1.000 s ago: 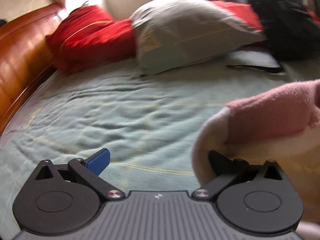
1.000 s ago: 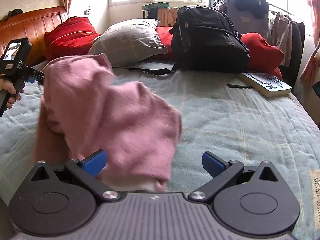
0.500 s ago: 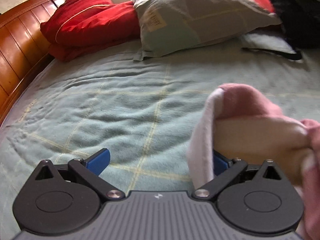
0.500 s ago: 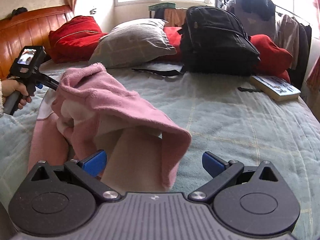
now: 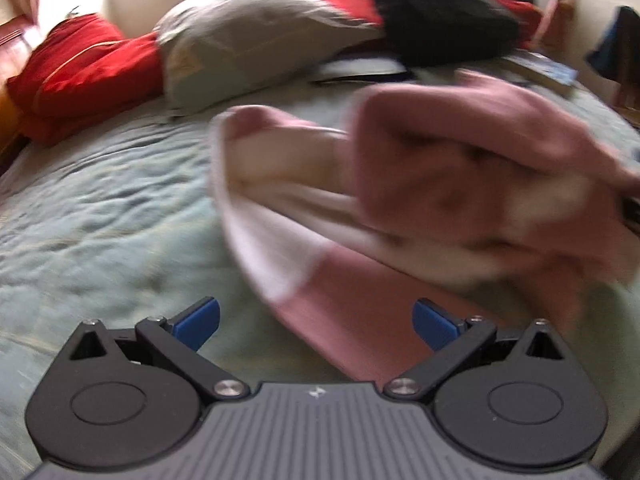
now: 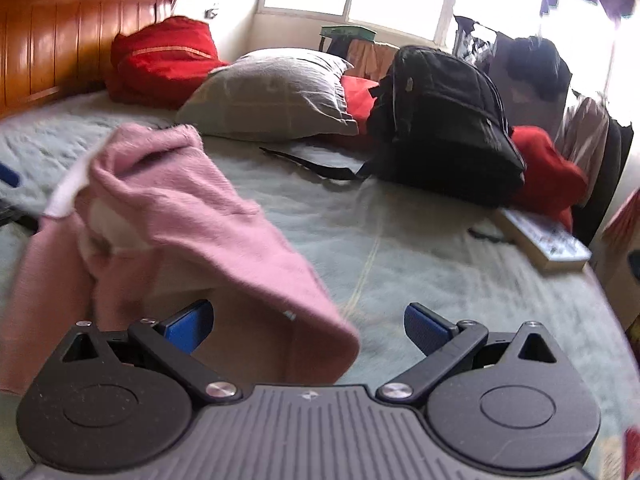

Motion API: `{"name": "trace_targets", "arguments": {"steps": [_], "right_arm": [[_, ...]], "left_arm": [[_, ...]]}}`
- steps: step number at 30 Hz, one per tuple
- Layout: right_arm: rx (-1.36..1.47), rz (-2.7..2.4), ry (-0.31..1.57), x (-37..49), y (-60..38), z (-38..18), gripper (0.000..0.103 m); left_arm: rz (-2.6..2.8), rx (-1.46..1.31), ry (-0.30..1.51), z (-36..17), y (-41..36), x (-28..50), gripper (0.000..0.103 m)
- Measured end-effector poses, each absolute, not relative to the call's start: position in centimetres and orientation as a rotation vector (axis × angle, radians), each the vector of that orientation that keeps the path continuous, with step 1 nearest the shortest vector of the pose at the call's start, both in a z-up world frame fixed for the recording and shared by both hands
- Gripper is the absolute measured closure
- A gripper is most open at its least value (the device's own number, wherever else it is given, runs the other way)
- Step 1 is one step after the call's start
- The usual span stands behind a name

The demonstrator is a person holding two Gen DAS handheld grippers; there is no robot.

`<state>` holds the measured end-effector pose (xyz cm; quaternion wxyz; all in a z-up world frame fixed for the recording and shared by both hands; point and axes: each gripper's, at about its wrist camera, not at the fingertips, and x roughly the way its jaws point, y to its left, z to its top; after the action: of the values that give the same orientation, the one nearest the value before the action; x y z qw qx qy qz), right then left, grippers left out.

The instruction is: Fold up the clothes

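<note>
Left gripper: my left gripper (image 5: 316, 322) has its blue pads (image 5: 198, 322) spread wide, nothing pinched between them; a pink flap lies in the gap just ahead.
Right gripper: my right gripper (image 6: 306, 326) is spread too, its pads (image 6: 426, 326) apart, with the garment's edge drooping between them but not clamped.
Garment: the pink garment (image 5: 460, 184) with a cream lining sits crumpled on the bed (image 5: 100, 208), heaped in front of both tools; in the right view it (image 6: 192, 216) fills the left half, bunched and partly lifted in folds.
Bed: pale green cover, wrinkled.
Pillow: a grey pillow (image 6: 272, 96) lies at the head, beside a red cushion (image 6: 160, 60).
Backpack: a black backpack (image 6: 444, 120) rests on the bed past the garment, well apart from it.
Book: a book (image 6: 544, 240) lies near the bed's right edge.
Headboard: wooden headboard (image 6: 52, 48) on the left.
Focus: the left view is blurred.
</note>
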<state>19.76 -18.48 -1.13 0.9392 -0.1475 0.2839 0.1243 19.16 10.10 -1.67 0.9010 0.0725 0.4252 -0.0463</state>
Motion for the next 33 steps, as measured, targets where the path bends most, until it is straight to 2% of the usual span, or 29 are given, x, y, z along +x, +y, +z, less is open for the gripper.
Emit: {"name": "trace_targets", "arguments": {"steps": [10, 14, 18, 25, 33], "right_arm": [[-0.485, 0.169, 0.512, 22.9, -16.3, -0.7, 0.0], [-0.39, 0.278, 0.557, 23.9, -16.3, -0.2, 0.0], [-0.448, 0.284, 0.531, 24.8, -14.8, -0.3, 0.0], [-0.214, 0.262, 0.645, 29.9, -18.3, -0.3, 0.0], [-0.035, 0.107, 0.661, 33.6, -23.5, -1.3, 0.0]], "left_arm": [[-0.075, 0.059, 0.786, -2.7, 5.6, 14.9, 0.001], [-0.09, 0.031, 0.767, -2.8, 4.4, 14.3, 0.001], [-0.077, 0.056, 0.754, -2.6, 3.8, 14.4, 0.001], [-0.069, 0.048, 0.735, -2.5, 4.2, 14.4, 0.001], [-0.054, 0.047, 0.743, -2.9, 4.4, 15.1, 0.001]]}}
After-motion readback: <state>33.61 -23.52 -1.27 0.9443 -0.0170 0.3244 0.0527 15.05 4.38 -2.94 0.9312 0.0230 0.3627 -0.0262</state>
